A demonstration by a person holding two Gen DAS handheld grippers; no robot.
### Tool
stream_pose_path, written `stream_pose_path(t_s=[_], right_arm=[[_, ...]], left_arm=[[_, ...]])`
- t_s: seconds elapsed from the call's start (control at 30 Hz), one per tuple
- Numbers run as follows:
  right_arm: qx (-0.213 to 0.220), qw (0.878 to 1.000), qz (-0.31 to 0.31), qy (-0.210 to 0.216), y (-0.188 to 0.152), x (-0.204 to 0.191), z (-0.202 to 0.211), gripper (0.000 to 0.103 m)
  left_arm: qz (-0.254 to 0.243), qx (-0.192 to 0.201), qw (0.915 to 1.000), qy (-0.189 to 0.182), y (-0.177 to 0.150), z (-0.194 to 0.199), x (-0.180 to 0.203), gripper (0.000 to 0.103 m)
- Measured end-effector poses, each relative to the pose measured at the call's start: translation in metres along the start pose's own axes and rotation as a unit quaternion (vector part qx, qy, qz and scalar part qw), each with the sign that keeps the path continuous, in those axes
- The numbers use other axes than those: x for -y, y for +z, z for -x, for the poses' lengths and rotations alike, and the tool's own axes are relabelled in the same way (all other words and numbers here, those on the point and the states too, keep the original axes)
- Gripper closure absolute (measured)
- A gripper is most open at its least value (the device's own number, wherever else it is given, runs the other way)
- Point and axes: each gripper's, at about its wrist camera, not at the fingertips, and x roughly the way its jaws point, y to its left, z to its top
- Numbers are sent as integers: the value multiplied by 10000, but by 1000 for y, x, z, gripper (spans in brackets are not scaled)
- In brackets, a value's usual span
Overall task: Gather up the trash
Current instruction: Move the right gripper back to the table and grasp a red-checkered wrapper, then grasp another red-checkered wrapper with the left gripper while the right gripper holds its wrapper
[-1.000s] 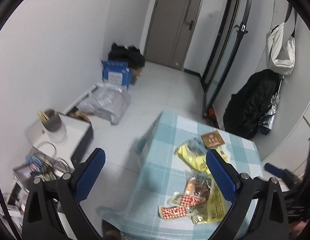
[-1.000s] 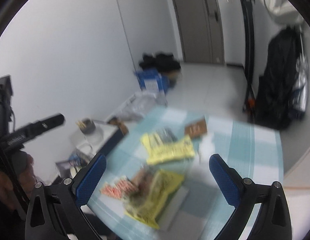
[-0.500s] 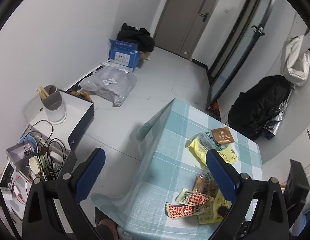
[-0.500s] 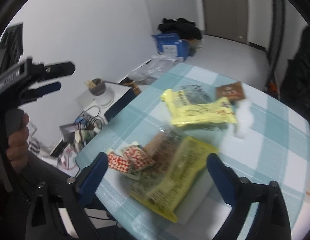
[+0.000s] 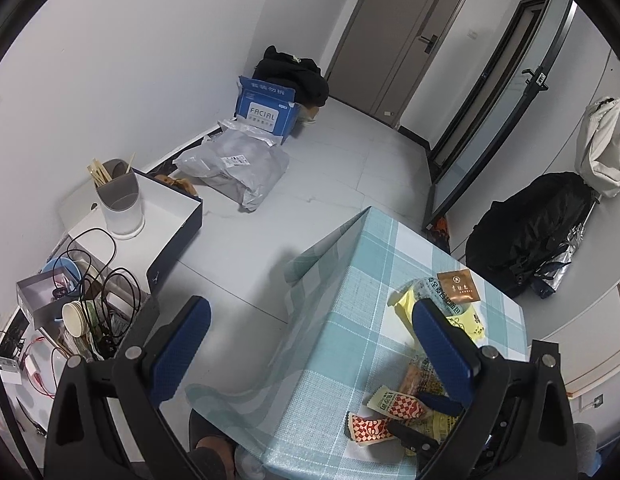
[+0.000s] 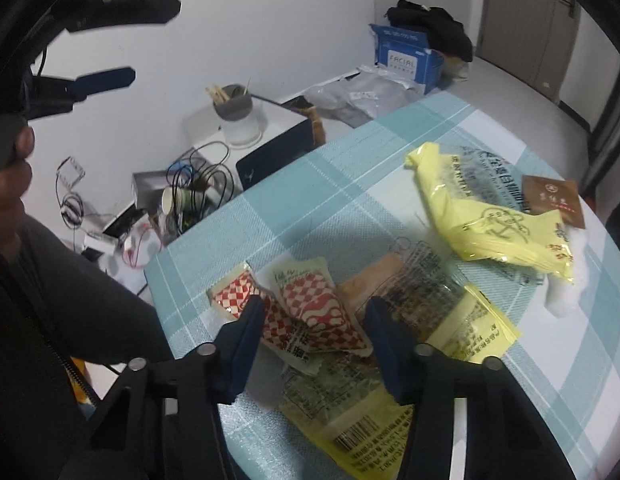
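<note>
The right tongs [image 6: 314, 314] have dropped from well above the table [image 6: 270, 216] to just over the wrappers, and their jaws, wide apart a second ago, are closing. Between the blue pads lie two crinkled red-and-white checked sachets [image 6: 310, 308], flat and torn at the edges; the pads flank them and do not yet press on them. Under the sachets and to the right of the jaws sits a glossy yellow wrapper [image 6: 390, 412] with a clear window and a barcode. Further ahead and right lies a second yellow wrapper [image 6: 494, 220], twisted at one end, with a small brown square packet [image 6: 554, 200] beside it and a white wad [image 6: 564, 296] at its near end. The cloth is a woven blue-and-white check.

The left tongs [image 5: 310, 344] hang off the table's left edge above bare grey floor, jaws wide apart, holding nothing.
</note>
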Motion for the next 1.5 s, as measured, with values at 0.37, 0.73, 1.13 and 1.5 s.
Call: stream_pose_path(t_s=[0.37,0.73,1.13,1.5], right_arm=[[38,9989,-371,285,-2,13,3,76],[419,9959,-735,329,-11,27,32,82],[862,9893,-1151,254,-39,51,82,82],[1149,9833,-1405,155,-65,66,108,82]], left_arm=[[-32,-31,10000,53,-3,-1,2,4],[-152,-329,9993,121,-9,-12,5,4],[-1833,-1618,9691,-342,-54,-41,55,4],[-2825,-2073,9365,153,-89,-53,78,4]])
